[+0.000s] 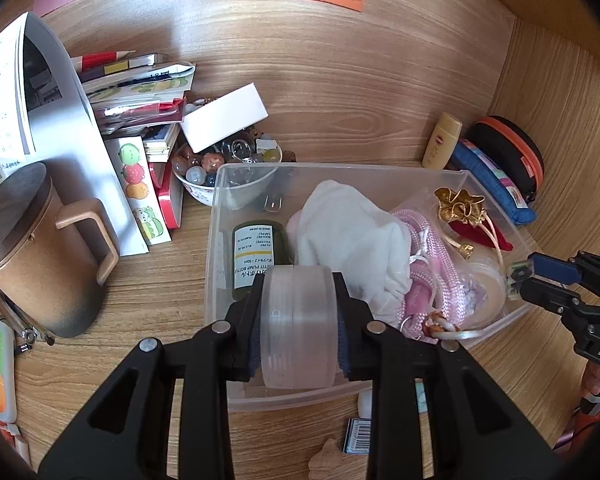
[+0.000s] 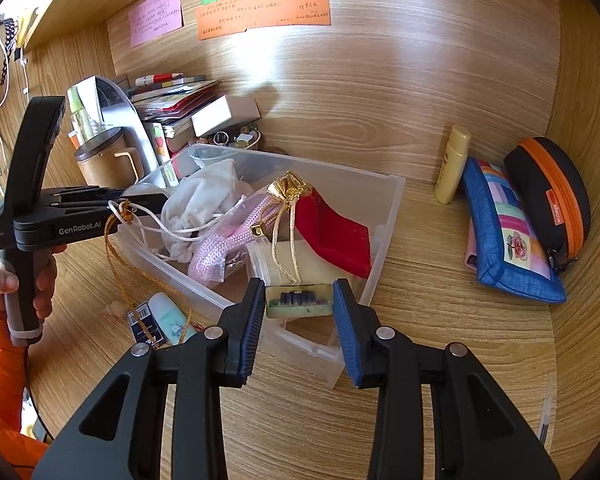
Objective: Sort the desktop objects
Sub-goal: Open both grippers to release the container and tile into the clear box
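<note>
My left gripper (image 1: 299, 282) is shut on a translucent roll of tape (image 1: 298, 320) and holds it over the near left part of a clear plastic bin (image 1: 340, 166). Inside the bin lie a white cloth pouch (image 1: 348, 236), a pink cord (image 1: 432, 252), a dark green bottle (image 1: 256, 252) and a red pouch with gold trim (image 2: 332, 224). My right gripper (image 2: 299, 286) is shut on a small clear block with a purple inlay (image 2: 299, 301), above the bin's near corner (image 2: 384, 216). The left gripper (image 2: 156, 200) also shows in the right wrist view, at the bin's left side.
A brown lidded mug (image 1: 40, 256), a stack of books (image 1: 140, 92) and a bowl of marbles (image 1: 204, 172) crowd the left. A yellow tube (image 2: 454, 164), a blue patchwork pouch (image 2: 508, 240) and a black and orange case (image 2: 548, 196) lie right of the bin. Small items sit by its near wall.
</note>
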`<state>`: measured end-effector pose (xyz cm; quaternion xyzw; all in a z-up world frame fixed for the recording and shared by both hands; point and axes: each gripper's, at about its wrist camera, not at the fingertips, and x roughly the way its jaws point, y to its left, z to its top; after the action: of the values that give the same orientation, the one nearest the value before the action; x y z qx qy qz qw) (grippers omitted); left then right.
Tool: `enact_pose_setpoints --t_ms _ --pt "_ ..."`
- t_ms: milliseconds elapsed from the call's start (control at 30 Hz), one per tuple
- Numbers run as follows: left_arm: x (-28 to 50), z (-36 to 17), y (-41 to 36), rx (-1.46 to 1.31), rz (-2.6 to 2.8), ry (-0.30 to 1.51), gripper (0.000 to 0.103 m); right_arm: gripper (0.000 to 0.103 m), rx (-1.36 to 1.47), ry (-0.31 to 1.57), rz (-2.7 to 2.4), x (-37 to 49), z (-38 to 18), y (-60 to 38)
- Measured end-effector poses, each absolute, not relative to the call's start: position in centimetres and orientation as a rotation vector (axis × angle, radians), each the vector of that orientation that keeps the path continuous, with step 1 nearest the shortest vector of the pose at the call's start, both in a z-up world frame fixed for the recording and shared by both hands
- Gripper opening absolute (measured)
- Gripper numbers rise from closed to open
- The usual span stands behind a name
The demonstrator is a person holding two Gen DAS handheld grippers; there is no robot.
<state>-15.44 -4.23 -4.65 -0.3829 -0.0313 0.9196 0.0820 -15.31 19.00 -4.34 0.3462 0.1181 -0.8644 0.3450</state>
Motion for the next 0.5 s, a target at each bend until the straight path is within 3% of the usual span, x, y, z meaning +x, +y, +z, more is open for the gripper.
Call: enact_pose_setpoints --t_ms 367,500 --pt "-15.21 -4.40 -4.02 -1.143 2.762 -0.032 0.029 0.033 0.909 0.318 -2.259 -15.25 -4.37 18.65" --pt "-15.02 -4.24 -4.14 -1.145 2.763 -0.040 0.040 0.037 0.906 0.316 -2.261 -14.90 -4.25 18.67"
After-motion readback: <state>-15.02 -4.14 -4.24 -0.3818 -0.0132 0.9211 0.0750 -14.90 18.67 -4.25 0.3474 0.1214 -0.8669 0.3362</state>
